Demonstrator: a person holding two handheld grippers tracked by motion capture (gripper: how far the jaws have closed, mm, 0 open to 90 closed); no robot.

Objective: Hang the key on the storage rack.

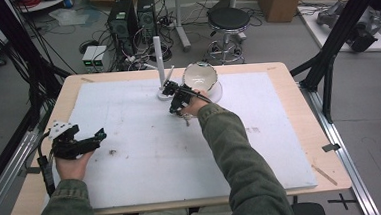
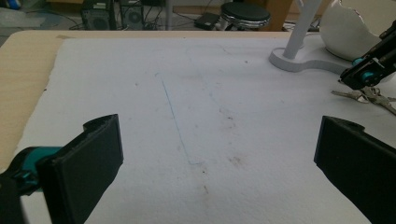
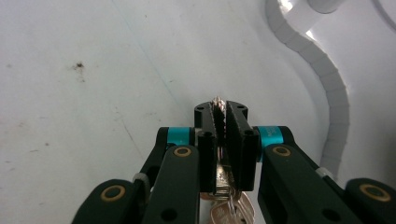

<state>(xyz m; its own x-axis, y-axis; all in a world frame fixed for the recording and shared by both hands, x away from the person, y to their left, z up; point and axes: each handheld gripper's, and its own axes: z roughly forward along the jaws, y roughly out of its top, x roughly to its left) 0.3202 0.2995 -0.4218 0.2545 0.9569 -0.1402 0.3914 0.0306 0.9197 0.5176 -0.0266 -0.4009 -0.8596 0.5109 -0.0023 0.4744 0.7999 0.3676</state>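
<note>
Right gripper [image 3: 220,140] fingers clamped on keys [image 3: 231,210]; I lift straight, slow, clear of white stand [image 1: 163,91]. Left gripper [image 2: 210,158] fingers wide open, empty, parked on surface [image 1: 130,141].

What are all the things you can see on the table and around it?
Bunch of metal keys: one, silver, pinched in the right claw.
White stand with upright post: one, far middle of the mat.
White egg-shaped bowl: one, beside the post.
White foam mat: one, covering the wooden table.
Round black stool: one, on the floor beyond.
Black computer towers: two, floor.
Left claw: black, open, near left.
Right claw: black, shut.
</note>
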